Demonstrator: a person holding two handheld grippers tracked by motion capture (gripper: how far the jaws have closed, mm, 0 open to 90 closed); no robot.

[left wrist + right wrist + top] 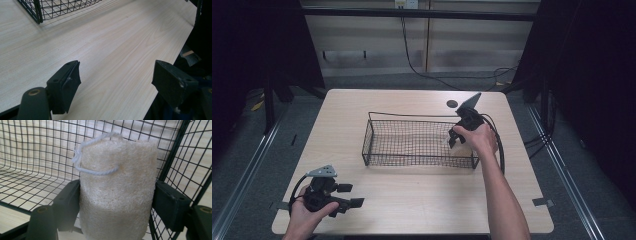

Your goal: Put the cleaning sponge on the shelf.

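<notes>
High view: right gripper [455,138] sat inside the wire basket [412,161] at its right end, near the table's [412,210] right edge; what it held was too small to tell here. Left gripper [348,195] rested near the table's front left corner, jaws spread, nothing between them.

Left gripper view: jaws wide apart over bare wood, a basket corner [37,15] well ahead.

Right gripper view: both jaws clamped the loofah sponge [117,192] by its flanks, low on the body, inside the basket close to a corner post. White cord loop [92,157] at its top (a possible hook point). Looked light, fibrous, springy and rough, so unlikely to slip; a mid-body side squeeze should suit, though it may compress.
</notes>
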